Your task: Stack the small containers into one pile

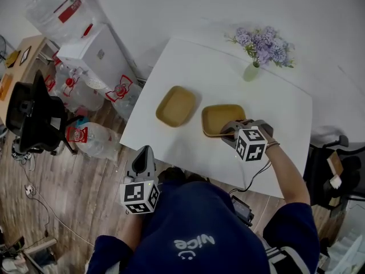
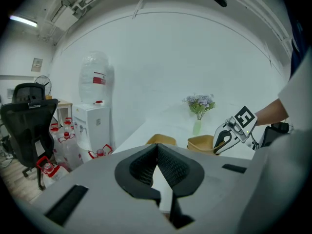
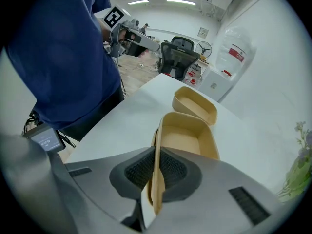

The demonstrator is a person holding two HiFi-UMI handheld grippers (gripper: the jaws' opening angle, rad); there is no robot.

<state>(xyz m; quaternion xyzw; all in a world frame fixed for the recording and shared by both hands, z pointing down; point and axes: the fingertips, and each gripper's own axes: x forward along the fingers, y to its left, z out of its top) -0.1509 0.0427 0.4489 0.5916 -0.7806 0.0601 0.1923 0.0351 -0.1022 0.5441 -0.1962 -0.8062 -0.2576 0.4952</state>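
White table stood on wood floor by a water dispenser; right gripper pinched a tan container, left gripper looked pressed together, empty.

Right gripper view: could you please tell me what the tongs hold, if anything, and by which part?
The right tongs grip the tan container by its near rim wall.

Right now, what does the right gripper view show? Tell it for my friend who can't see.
The right gripper has its tongs shut on the near rim of a tan container over a white table. A second tan container lies beyond it. At left, a person in a blue top holds the left gripper.
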